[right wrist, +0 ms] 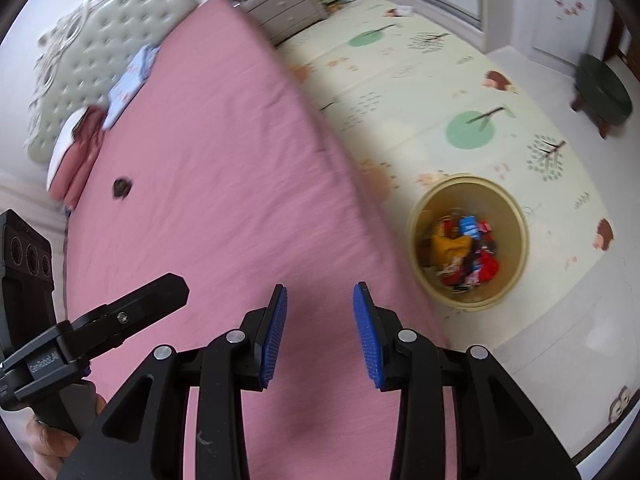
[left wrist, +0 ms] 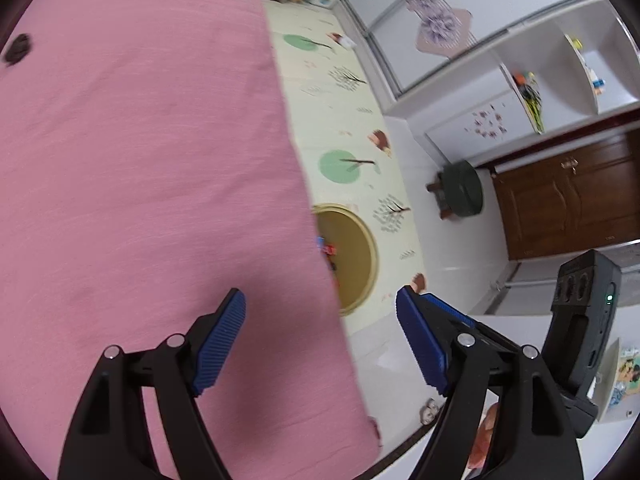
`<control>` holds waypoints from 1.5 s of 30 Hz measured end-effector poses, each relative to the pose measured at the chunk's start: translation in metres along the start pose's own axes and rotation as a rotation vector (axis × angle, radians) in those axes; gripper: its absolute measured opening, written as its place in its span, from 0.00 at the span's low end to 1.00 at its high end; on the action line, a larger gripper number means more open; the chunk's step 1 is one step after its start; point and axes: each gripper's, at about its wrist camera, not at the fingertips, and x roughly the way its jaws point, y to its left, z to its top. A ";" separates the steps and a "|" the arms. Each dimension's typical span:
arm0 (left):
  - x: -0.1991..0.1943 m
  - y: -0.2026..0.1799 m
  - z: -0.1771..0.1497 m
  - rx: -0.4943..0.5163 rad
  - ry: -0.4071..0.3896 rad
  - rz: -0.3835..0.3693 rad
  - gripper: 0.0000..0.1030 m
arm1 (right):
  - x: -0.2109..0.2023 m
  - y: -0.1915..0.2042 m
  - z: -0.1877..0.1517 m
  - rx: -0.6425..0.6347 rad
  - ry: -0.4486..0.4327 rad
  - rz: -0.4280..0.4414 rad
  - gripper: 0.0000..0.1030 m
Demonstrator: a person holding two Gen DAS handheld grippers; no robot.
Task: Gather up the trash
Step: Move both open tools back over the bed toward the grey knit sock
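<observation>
A small dark piece of trash [right wrist: 121, 188] lies on the pink bed sheet [right wrist: 208, 184], far ahead and left of my right gripper [right wrist: 320, 332], which is open and empty above the bed's near part. The same trash [left wrist: 18, 49] shows at the far left edge of the left wrist view. My left gripper [left wrist: 320, 344] is open and empty over the bed's edge. A yellow bin [right wrist: 468, 240] holding several colourful wrappers stands on the floor mat beside the bed; in the left wrist view the bin [left wrist: 352, 256] is half hidden by the bed.
A patterned play mat [right wrist: 460, 92] covers the floor right of the bed. A dark round stool [right wrist: 604, 92] stands at the far right. Pillows and folded cloth [right wrist: 80, 140] lie by the headboard. A drawer chest [right wrist: 280, 8] stands beyond the bed.
</observation>
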 end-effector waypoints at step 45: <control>-0.224 0.428 0.093 -0.371 -0.279 0.203 0.88 | 0.189 0.407 0.016 -0.357 0.079 0.099 0.42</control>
